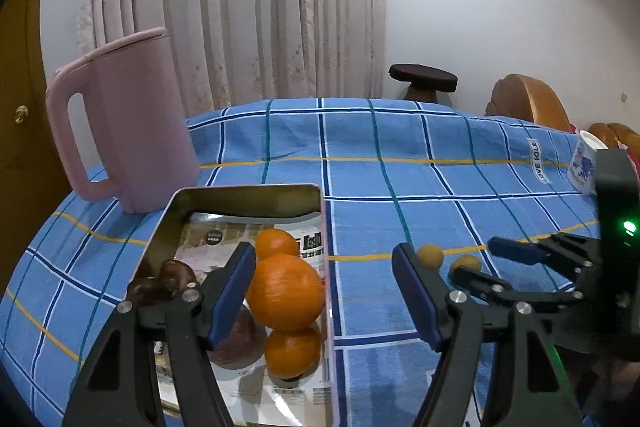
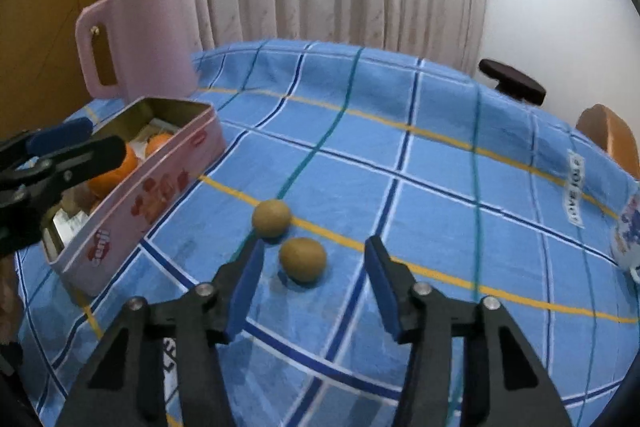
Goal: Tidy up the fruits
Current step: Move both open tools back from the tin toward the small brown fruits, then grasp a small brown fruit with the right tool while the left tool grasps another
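Two round matte-brown fruits (image 2: 303,259) — right tool (image 2: 314,283) agape on either side.

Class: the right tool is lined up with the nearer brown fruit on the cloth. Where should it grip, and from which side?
Grip the nearer brown fruit across its rounded middle, coming straight forward and down. The right tool already stands open around it, and the other brown fruit sits just behind, so don't overshoot.

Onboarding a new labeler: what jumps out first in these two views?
The bright oranges in the pink tin at the left, under the open left gripper. Then two brownish-green fruits loose on the blue plaid tablecloth, the nearer one just ahead of the open right gripper. A pink pitcher stands behind the tin.
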The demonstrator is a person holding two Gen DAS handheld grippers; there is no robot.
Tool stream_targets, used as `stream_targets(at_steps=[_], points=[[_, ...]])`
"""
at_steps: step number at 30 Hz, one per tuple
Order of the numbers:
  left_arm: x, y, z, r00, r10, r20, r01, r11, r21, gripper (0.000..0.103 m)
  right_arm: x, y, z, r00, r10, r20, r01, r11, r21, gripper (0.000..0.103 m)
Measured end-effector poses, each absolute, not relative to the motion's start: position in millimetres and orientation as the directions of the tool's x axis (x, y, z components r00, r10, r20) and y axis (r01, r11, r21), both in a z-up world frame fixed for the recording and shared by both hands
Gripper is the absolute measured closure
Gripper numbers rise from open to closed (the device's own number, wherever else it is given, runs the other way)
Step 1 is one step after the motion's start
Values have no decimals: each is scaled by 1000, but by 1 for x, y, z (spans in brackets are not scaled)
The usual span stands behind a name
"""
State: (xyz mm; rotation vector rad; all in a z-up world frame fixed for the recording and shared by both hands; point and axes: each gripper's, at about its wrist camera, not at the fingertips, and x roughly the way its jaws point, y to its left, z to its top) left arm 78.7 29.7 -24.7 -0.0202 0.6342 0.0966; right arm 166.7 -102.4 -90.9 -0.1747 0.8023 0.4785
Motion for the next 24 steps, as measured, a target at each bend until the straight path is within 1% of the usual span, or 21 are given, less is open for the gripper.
stream_targets(at_steps=[2,3,4,8,11,13,16,21,24], points=[[80,27,-25,800,74,-596,-85,996,9,31,174,-104,-96,559,366,-743,-477,876,73,61],[81,24,-25,798,69,-598,-79,997,9,31,176,-105,-97,546,383,-745,-483,871,94,68],[82,22,-25,798,66,-599,-75,997,10,31,175,-106,-97,537,401,-742,-490,864,112,72],[89,11,-27,792,58,-608,-58,998,19,31,168,-114,-93,575,379,-725,-470,879,86,72],[97,-3,-31,785,41,-618,-33,999,25,31,168,-130,-90,617,331,-714,-412,909,65,72],[104,-12,-35,776,25,-630,-12,1000,25,31,171,-145,-88,635,313,-707,-369,926,78,72],[119,-28,-44,754,10,-657,13,999,29,31,173,-162,-86,662,268,-700,-312,948,68,72],[144,-43,-60,705,-32,-709,51,999,6,31,173,-176,-83,660,286,-694,-296,949,110,72],[153,-44,-68,691,-28,-723,51,999,11,31,172,-180,-83,659,294,-692,-292,948,125,72]])
